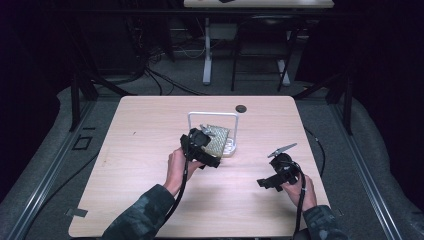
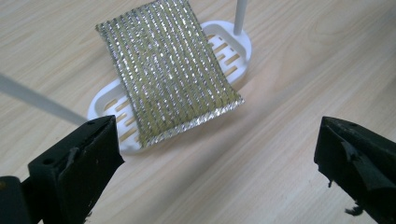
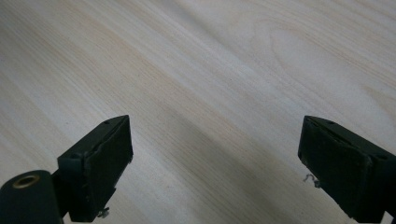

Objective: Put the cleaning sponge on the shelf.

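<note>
Silver-and-yellow woven scouring pad [image 2: 168,70], slanted across white slotted plastic soap tray [image 2: 233,51]: just ahead of left claw [image 2: 215,163], jaws apart; right claw [image 3: 215,163] apart, farther.

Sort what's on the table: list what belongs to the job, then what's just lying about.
Job:
sponge, lying across the rack
rack, white, slotted, with a wire handle
left gripper, open, facing the sponge

Lying about:
dark disc near the table's far edge
right gripper, open over bare table
</note>
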A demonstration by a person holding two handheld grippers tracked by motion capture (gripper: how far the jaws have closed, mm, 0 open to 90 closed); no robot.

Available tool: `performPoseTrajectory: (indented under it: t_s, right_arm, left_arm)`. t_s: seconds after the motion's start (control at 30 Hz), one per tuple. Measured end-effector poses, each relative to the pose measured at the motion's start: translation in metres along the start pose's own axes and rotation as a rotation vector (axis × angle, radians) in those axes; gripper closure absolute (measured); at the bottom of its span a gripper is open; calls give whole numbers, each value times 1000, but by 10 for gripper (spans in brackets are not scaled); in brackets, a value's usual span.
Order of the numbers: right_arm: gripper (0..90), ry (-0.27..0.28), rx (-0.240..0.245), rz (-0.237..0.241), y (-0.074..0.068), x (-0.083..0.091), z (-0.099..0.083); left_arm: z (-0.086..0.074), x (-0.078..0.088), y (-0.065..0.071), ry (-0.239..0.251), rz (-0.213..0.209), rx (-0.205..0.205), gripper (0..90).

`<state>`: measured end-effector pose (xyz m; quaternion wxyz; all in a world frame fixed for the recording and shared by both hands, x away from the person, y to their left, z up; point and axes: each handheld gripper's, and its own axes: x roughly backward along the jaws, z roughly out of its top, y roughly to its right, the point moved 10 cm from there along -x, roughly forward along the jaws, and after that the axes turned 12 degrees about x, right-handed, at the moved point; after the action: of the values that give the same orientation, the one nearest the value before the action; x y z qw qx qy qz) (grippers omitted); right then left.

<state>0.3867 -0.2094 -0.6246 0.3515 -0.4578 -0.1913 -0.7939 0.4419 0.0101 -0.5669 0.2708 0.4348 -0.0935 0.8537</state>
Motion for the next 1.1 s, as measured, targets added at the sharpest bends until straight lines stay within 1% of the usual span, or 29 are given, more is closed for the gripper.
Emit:
performPoseTrajectory:
  t_s: [0.07, 0.1, 0.13, 0.17, 0.2, 0.23, 0.33, 0.37, 0.4, 0.43, 0.57, 0.67, 0.7, 0.77, 0.8, 0.9, 0.93, 0.97, 1.1]
  right_arm:
    - [94, 6, -2, -2, 0, 0, 1]
    - [94, 9, 0, -1, 0, -1, 1]
    - [94, 10, 5, -2, 0, -1, 1]
    - [94, 3, 4, 0, 0, -1, 0]
    - [94, 1, 2, 0, 0, -1, 0]
    - [94, -3, 1, 0, 0, 0, 0]
    - [93, 1, -8, 1, -2, -1, 0]
    - [93, 0, -7, 1, -2, 0, 0]
    - [93, 3, 2, -4, -2, -1, 0]
    - [93, 10, 0, -7, -2, -1, 1]
    - [92, 0, -2, -6, -1, -1, 0]
    - [92, -5, -9, -3, -2, -2, 0]
    - [92, -6, 4, -9, -1, -2, -1]
    - [92, -3, -1, -6, -2, -2, 0]
    - [92, -10, 10, -13, 0, -2, -1]
    - [92, -13, -2, -7, -2, -4, -2]
    - [92, -15, 2, -11, -2, -4, -2]
    - [92, -20, 5, -13, -2, -4, -2]
    - [92, -21, 5, -11, -3, -5, -1]
  left_arm:
    - [-3, 3, -2, -7, -3, -5, 2]
    - [-7, 9, -7, -8, 1, -14, 2]
    - [-7, 9, -7, -8, 1, -14, 2]
    - [-11, 14, -13, -16, 9, -21, 2]
    - [-13, 16, -16, -23, 5, -19, 2]
    - [-15, 18, -20, -27, 12, -21, 2]
    - [-21, 26, -30, -21, 21, -8, 1]
    - [-21, 26, -30, -21, 21, -8, 0]
    - [-26, 31, -37, -18, 30, -9, 0]
    - [-29, 34, -41, -20, 36, -10, 0]
    - [-42, 40, -56, -27, 36, -8, 0]
    - [-52, 45, -69, -29, 40, 12, 0]
    - [-56, 47, -72, -26, 44, 18, 0]
    - [-63, 51, -81, -26, 55, 30, 0]
    - [-67, 53, -84, -24, 57, 40, 0]
    - [-79, 58, -97, -30, 79, 54, 0]
    - [-79, 58, -97, -30, 79, 54, 0]
    - [-88, 61, -105, -37, 91, 61, 0]
    - [-108, 66, -120, -51, 114, 86, 0]
